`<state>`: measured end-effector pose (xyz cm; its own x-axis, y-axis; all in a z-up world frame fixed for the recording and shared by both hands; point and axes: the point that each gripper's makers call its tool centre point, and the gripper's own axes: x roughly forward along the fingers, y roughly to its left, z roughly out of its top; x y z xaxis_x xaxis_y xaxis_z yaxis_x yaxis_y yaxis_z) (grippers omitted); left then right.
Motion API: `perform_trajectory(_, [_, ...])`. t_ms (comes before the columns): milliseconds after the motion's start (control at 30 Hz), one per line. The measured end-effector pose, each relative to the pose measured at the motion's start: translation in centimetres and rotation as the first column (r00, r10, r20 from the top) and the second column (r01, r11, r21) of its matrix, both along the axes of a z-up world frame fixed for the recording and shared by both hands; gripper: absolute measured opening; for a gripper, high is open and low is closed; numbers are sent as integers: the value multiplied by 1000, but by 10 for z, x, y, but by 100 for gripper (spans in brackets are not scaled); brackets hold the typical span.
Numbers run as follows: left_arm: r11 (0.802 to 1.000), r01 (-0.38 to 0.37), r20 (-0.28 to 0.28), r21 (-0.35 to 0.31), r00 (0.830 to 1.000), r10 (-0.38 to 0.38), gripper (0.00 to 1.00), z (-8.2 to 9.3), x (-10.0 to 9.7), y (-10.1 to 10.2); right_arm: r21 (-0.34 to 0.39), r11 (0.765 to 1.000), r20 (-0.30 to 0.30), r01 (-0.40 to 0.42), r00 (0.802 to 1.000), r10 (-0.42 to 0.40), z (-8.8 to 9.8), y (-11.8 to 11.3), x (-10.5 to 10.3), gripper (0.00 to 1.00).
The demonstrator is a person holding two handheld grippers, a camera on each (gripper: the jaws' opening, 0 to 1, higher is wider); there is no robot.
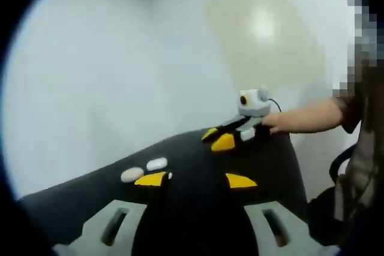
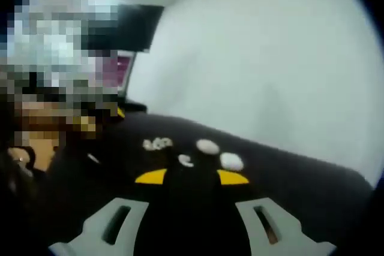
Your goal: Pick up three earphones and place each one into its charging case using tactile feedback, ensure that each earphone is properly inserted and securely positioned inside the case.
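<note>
L view – counter: black counter (image 1: 192,166) w/ white wall behind, picture tilted.
L view – left gripper (image 1: 195,179): jaws spread wide, yellow tips well apart, nothing btwn them; hovers above the counter.
L view – cases: two white oval charging cases (image 1: 145,170) lie side by side just past the left tip. Lids – can't tell open or closed, too blurry.
L view – right gripper (image 1: 223,139): comes in at the far counter edge, a person's hand (image 1: 300,118) on it, yellow tips low near the surface.
R view – right gripper (image 2: 191,177): jaws wide open, empty, both yellow tips clear of everything.
R view – cases: two white ovals (image 2: 219,154) just ahead, near the right tip, apart from each other.
R view – earphones: small white piece (image 2: 186,160) btwn the tips, just beyond them – prob. one earphone. A cluster of little white bits (image 2: 157,144) farther back-left, prob. the rest; count not readable.
R view – background: dark monitor (image 2: 135,28) at the counter's far side.
Containers: nothing visibly seated in either case; interiors not readable from here.
Step in hand (my read): approach for 1st pick, nothing placed yet.
How to do it well: centre the right jaws on the near piece, come down square, close gently till it's felt, don't flick it. Left gripper should steady a case before insertion, then press till the bud seats.
Risk: tiny smooth part, may squirt out of the jaws.
</note>
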<state>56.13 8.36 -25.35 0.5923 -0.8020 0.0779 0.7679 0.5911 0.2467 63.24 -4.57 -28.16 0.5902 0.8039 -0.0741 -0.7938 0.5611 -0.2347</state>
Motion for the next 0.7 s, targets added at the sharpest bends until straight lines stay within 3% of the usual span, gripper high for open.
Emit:
perform_trajectory(100, [993,-7,23,-116,1000,10,32,18,-1,13,19,1000,-2,-12,1000,12,4,1,-5,32])
perform_trajectory(233, [990,-7,14,-139,1000,9,31,21,0,17,39,999,9,-17,1000,17,10,1,-12,32])
perform_trajectory(400, [996,5,19,-84,1000,-3,31,13,0,11,33,998,41,-61,997,60,14,10,-22,32])
perform_trajectory(533, [999,-39,24,5,999,39,27,1,8,10,28,999,41,-46,998,45,14,8,-18,32])
perform_trajectory(633, [1000,-8,16,15,1000,8,29,-1,5,5,39,997,43,-69,997,67,16,10,-22,32])
perform_trajectory(700, [999,40,18,-27,999,-40,30,5,-3,2,82,990,49,-115,993,111,23,14,-28,32])
